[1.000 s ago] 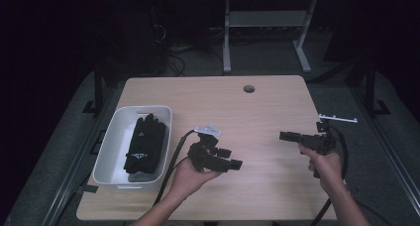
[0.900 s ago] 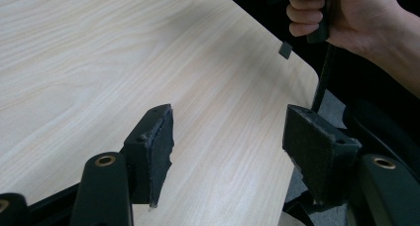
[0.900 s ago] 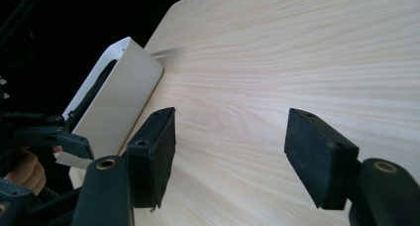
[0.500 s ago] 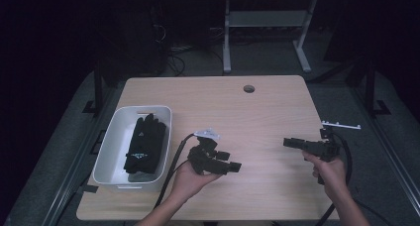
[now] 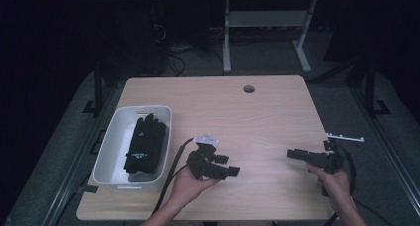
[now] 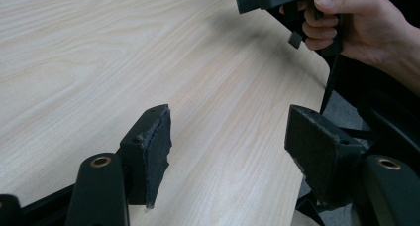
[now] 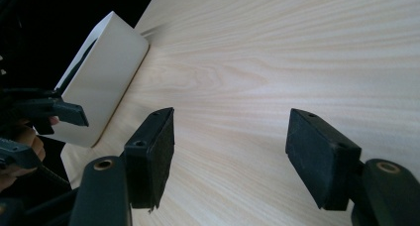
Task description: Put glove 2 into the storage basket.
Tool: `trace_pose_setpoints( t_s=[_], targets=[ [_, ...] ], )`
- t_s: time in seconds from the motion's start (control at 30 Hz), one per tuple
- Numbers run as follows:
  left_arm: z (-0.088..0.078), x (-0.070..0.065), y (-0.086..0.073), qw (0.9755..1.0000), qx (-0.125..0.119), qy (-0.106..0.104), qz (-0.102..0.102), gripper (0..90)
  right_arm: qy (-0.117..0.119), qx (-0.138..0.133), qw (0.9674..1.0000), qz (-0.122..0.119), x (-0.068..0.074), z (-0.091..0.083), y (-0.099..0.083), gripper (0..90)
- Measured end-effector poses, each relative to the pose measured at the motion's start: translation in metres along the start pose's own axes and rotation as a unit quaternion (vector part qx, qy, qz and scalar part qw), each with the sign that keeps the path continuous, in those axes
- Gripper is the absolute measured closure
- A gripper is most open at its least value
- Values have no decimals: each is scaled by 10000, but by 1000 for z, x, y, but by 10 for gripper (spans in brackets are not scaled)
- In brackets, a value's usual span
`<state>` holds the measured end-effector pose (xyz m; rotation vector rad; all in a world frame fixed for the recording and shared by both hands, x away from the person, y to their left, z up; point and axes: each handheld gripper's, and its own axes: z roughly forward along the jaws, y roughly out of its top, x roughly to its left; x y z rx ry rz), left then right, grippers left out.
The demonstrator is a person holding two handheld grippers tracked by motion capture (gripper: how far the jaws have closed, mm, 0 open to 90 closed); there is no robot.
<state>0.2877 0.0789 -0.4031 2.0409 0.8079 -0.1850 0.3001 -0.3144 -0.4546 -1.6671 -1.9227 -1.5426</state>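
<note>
The black gloves (image 5: 144,145) lie in the white bin (image 5: 113,141) at the worktop's (image 5: 257,112) nine o'clock. The left gripper (image 5: 225,166) and right gripper (image 5: 297,154) both gape wide, empty. Approach from above, clearing the rim.

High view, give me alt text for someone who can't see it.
A person's two hands each hold black tongs, open and empty, over a light wooden table: the left tongs near the middle, the right tongs toward the right edge. A white bin at the table's left holds dark gloves. The room behind is dark.
</note>
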Motion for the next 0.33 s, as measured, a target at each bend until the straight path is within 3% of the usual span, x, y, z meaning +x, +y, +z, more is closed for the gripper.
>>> trace_pose_setpoints(
  t_s=[0.33],
  targets=[
    [2,-5,-8,9999,16,-54,91,329,14,-17,10000,-97,3,-8,-12,339]
  ],
)
